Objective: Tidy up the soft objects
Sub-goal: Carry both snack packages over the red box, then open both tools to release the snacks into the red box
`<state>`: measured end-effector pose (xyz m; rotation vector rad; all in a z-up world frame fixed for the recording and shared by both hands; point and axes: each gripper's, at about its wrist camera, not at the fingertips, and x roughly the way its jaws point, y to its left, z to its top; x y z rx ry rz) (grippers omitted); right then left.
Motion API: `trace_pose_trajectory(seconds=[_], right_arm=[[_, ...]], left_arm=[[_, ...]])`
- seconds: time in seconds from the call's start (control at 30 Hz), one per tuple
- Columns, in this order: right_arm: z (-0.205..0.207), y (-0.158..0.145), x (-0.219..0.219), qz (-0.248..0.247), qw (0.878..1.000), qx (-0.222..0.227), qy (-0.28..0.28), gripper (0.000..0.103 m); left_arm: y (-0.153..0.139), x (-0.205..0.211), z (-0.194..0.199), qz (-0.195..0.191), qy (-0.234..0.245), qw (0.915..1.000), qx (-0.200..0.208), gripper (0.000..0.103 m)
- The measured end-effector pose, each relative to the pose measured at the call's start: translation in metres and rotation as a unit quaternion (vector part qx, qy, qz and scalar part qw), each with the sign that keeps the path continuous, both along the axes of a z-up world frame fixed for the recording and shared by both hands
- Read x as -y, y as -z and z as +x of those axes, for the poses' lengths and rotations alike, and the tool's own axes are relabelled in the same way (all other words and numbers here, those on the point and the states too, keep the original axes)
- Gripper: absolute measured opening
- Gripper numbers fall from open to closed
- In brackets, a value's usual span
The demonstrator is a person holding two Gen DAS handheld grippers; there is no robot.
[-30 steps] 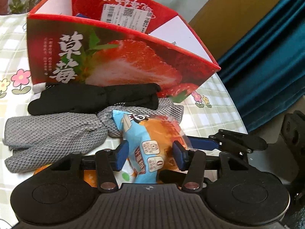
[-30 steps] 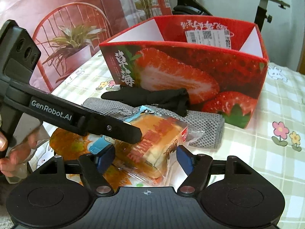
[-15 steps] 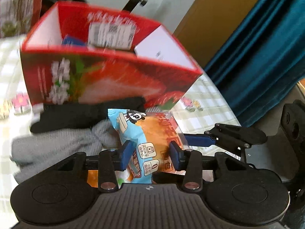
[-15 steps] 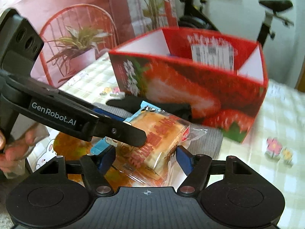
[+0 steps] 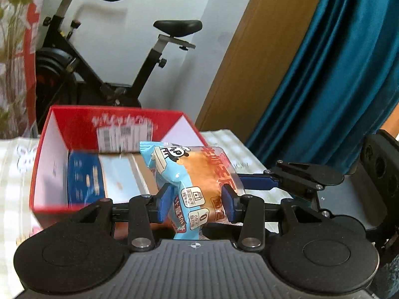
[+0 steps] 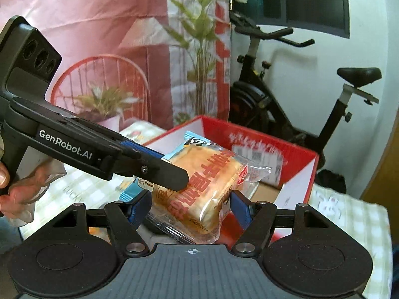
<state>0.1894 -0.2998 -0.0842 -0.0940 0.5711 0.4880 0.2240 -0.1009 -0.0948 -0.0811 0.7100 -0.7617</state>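
A packaged bread bun (image 5: 199, 182) in a blue and clear wrapper is held up in the air, in front of and above the open red strawberry box (image 5: 49, 149). My left gripper (image 5: 195, 203) is shut on its lower end. My right gripper (image 6: 190, 208) is shut on the same bun (image 6: 207, 184) from the other side. The left gripper's arm (image 6: 99, 152) crosses the right wrist view. The red box (image 6: 299, 154) stands behind the bun, with a blue package (image 5: 84, 179) inside it.
An exercise bike (image 5: 104, 57) stands behind the table. A teal curtain (image 5: 336, 74) hangs at the right, beside a wooden panel (image 5: 249, 49). A pink plant-print curtain (image 6: 112, 49) hangs at the left. The checked tablecloth (image 6: 349, 214) shows beside the box.
Both grippers have lifted the bun off the table, from the gloves up to above the box rim. The black and grey gloves have dropped out of view.
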Motion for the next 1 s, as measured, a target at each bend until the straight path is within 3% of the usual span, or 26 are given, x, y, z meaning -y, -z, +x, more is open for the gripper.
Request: trace_pose_trajectory(seconds=[0.23,0.5,0.87,1.0], right_arm=[[0.062,-0.001,0.020,-0.001,1.000,0.007,0.004,0.065],[0.118,0.037,0.032,-0.018,0.999,-0.046,0.003,0.065],[0.145,0.068,0.037,-0.019,0.993,-0.113,0.013,0.065],[0.144,0.069,0.033,-0.031,0.992,-0.114,0.031,0.068]], left_arm=[[0.000,0.013,0.054,-0.007,-0.010,0.9998,-0.014,0.045],[0.037,0.033,0.102,0.021,-0.014,0.9973,-0.069,0.045],[0.068,0.038,0.123,0.047,-0.006,0.9925,-0.113,0.046],[0.073,0.044,0.120,0.086,-0.012,0.9916,-0.096,0.052]])
